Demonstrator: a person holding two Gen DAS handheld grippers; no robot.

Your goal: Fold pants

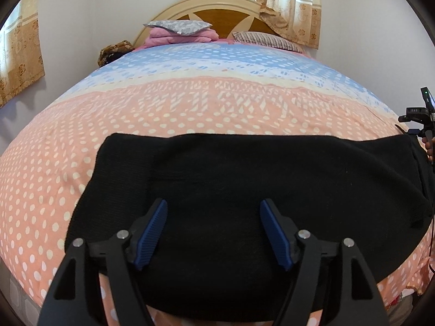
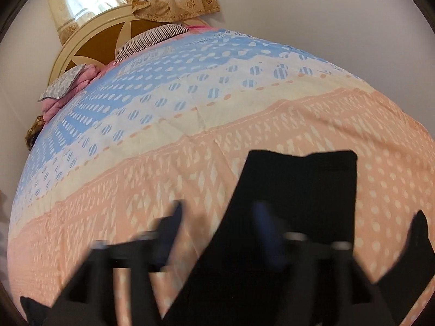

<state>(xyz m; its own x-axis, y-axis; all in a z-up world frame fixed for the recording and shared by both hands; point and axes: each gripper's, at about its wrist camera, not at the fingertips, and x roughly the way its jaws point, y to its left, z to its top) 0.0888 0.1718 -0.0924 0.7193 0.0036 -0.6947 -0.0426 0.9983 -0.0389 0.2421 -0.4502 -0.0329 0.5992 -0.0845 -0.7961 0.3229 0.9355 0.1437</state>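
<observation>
Black pants (image 1: 258, 179) lie spread flat across the near part of the bed, over the pink dotted bedspread (image 1: 163, 114). My left gripper (image 1: 213, 206) is open and empty, hovering just above the pants' near portion, blue pads (image 1: 152, 233) apart. In the right wrist view a pant leg (image 2: 299, 190) runs away from me, its cuff end at the far side. My right gripper (image 2: 217, 212) is open and motion-blurred, its right finger over the black cloth and its left finger over bare bedspread (image 2: 136, 190). The right gripper's body shows at the left wrist view's right edge (image 1: 420, 116).
A headboard (image 1: 217, 8) stands at the far end with a grey pillow (image 1: 176, 27) on pink folded bedding and a striped pillow (image 1: 266, 40). Curtains (image 1: 291, 2) hang behind. The wall runs along the bed's right side. The bed's front edge is close below my grippers.
</observation>
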